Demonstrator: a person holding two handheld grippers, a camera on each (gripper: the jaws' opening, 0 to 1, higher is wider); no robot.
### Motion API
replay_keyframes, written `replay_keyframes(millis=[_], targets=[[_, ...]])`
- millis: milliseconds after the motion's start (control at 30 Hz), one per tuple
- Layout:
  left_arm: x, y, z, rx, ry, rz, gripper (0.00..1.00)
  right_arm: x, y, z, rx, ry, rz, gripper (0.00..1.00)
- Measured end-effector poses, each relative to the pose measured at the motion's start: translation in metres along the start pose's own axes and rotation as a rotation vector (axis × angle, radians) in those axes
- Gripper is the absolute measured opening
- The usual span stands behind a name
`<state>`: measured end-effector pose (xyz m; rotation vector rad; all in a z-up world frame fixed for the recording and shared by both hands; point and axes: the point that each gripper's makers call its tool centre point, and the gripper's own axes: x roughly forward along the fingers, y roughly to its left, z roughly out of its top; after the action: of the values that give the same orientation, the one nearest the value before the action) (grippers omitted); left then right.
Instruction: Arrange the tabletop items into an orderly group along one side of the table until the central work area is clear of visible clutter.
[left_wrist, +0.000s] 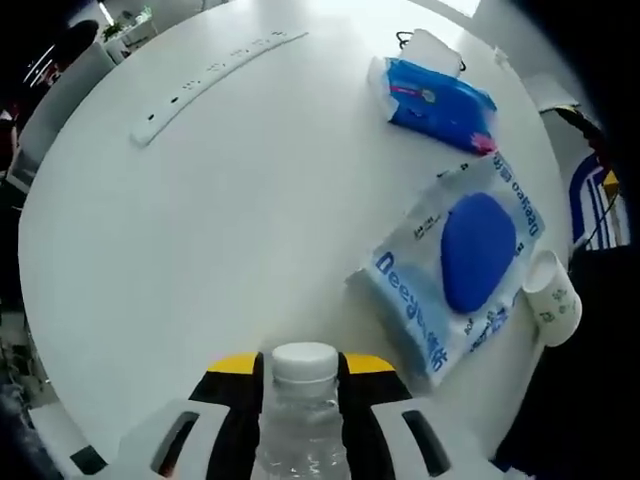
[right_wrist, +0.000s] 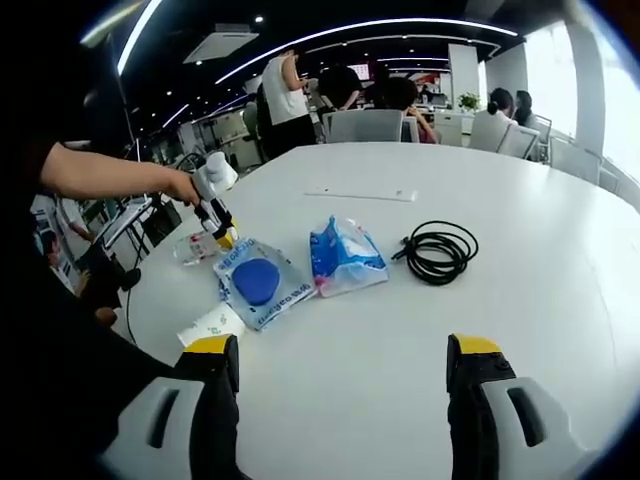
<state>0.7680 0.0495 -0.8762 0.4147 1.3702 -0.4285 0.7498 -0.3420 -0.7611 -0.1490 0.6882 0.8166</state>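
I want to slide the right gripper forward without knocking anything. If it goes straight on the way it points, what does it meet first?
Bare table first. The right gripper is open; the tissue pack lies closest ahead, slightly left, though depth is unclear.

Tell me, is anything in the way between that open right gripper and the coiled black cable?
Nothing visible. The right gripper hangs open above bare white table, and the black cable lies ahead with only tabletop between. The blue tissue pack sits beside the cable, off that path.
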Motion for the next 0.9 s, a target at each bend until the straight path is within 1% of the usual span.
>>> replay_keyframes(millis=[100, 167, 267, 400, 467, 533, 633, 767, 900], targets=[[0.0, -0.001, 0.0, 0.002, -0.005, 0.002, 0.26, 0.0, -0.001, 0.0, -0.003, 0.0, -0.003, 0.81], [0.001, 0.001, 0.0, -0.009, -0.009, 0.007, 0.23, 0.0, -0.001, 0.001, -0.001, -0.001, -0.004, 0.81], [0.002, 0.003, 0.0, -0.026, -0.01, 0.009, 0.22, 0.0, -0.001, -0.001, -0.002, 0.003, -0.005, 0.8], [0.003, 0.003, 0.0, -0.029, -0.004, 0.012, 0.22, 0.0, -0.003, -0.001, -0.002, 0.001, -0.012, 0.8], [0.002, 0.001, -0.001, -0.025, 0.005, -0.001, 0.21, 0.0, -0.004, 0.001, -0.003, -0.003, -0.018, 0.8], [-0.003, 0.003, -0.001, -0.041, 0.008, 0.001, 0.21, 0.0, -0.004, 0.004, -0.002, -0.012, -0.021, 0.8], [-0.019, -0.007, -0.004, -0.046, -0.001, -0.003, 0.21, 0.002, -0.004, 0.007, 0.004, -0.025, -0.022, 0.79], [-0.036, -0.015, -0.006, -0.056, -0.022, 0.006, 0.2, 0.004, -0.003, 0.007, -0.004, -0.024, -0.013, 0.79], [-0.052, -0.018, -0.009, -0.074, -0.042, 0.023, 0.2, 0.005, 0.0, 0.007, -0.009, -0.028, 0.002, 0.79]])
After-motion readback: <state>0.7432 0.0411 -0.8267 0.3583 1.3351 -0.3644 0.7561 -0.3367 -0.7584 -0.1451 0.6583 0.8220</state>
